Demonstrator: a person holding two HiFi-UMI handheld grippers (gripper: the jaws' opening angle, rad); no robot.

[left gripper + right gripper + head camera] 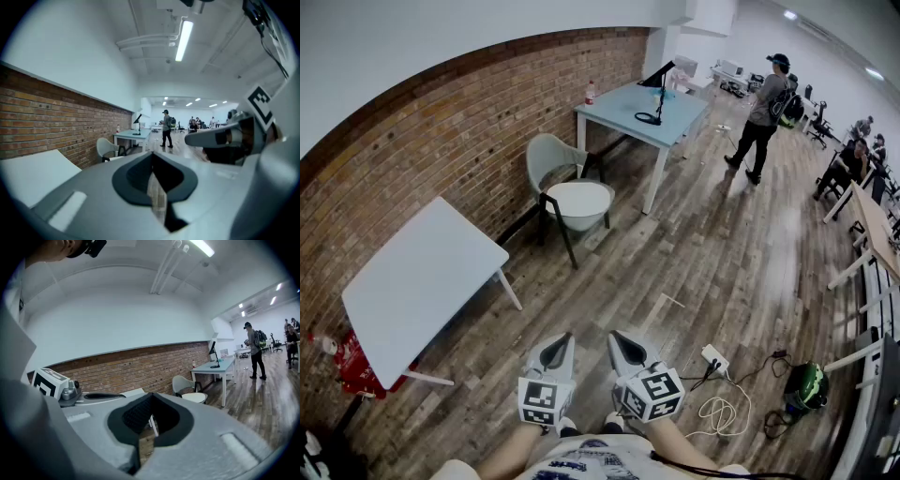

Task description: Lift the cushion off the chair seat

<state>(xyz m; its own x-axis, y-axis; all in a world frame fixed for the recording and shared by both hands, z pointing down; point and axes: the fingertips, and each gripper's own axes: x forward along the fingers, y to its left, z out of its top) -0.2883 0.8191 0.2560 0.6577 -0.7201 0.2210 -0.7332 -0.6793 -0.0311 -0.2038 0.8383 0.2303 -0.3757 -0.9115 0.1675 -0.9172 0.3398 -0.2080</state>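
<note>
left gripper (562, 342): my jaws are fully together with nothing between them; held low in front of me, pointing toward the chair.
right gripper (619, 339): same, jaws closed and empty; just beside the left one, tips nearly parallel.
cushion (578, 199): white, round, lying flat on the chair seat, well apart from both grippers. The right gripper view shows it as a pale disc (194, 397) past the jaw tips.
chair (553, 159): pale shell back, dark legs, standing close to the brick wall (441, 159), seat facing out into the room.
between me and chair: bare wood floor (675, 262), with one short pale strip (671, 300) lying on it off to the right of the line.
left of path: white table (417, 277) along the wall; its near corner and slanted leg (510, 291) stick out toward the route. A red item (352, 364) sits on the floor under its far end.
right of path: power strip (714, 357), coiled white cable (722, 412) and a green-black bag (806, 386), all on the floor near my right side.
beyond chair: light-blue table (642, 112) just behind it, carrying a black desk lamp (654, 98) and a bottle (590, 93).
people: one standing person (759, 117) past the blue table, others seated (848, 164) at the far right, all well away from the chair.
</note>
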